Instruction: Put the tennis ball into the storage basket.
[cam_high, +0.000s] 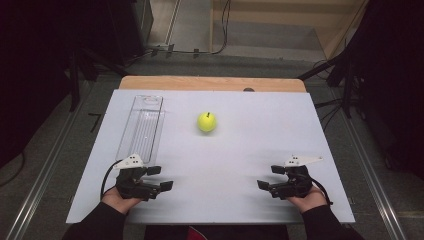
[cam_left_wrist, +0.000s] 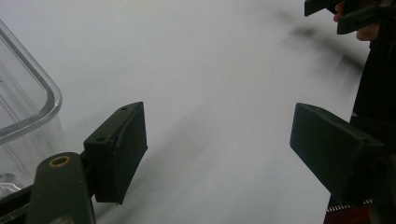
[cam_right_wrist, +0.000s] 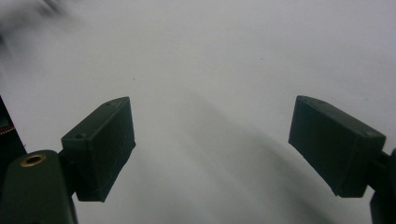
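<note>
A yellow-green apple (cam_high: 207, 122) with a dark stem sits on the white board (cam_high: 250, 140), a little left of centre. A clear plastic tray (cam_high: 142, 126) lies lengthwise at the board's left; its rounded corner (cam_left_wrist: 28, 107) lies to the left of my left gripper's jaws. My left gripper (cam_high: 161, 177) rests near the front left, just below the tray, jaws wide apart and holding nothing (cam_left_wrist: 217, 144). Near the front right my right gripper (cam_high: 271, 176) is open too, with bare board between its jaws (cam_right_wrist: 212, 144). Both point inward, toward each other.
The white board lies on a wooden table (cam_high: 210, 82) whose far edge shows beyond it. Dark stands and cables (cam_high: 330, 107) flank the table on the floor. My right gripper (cam_left_wrist: 343, 14) and its hand appear at the top right of the left gripper view.
</note>
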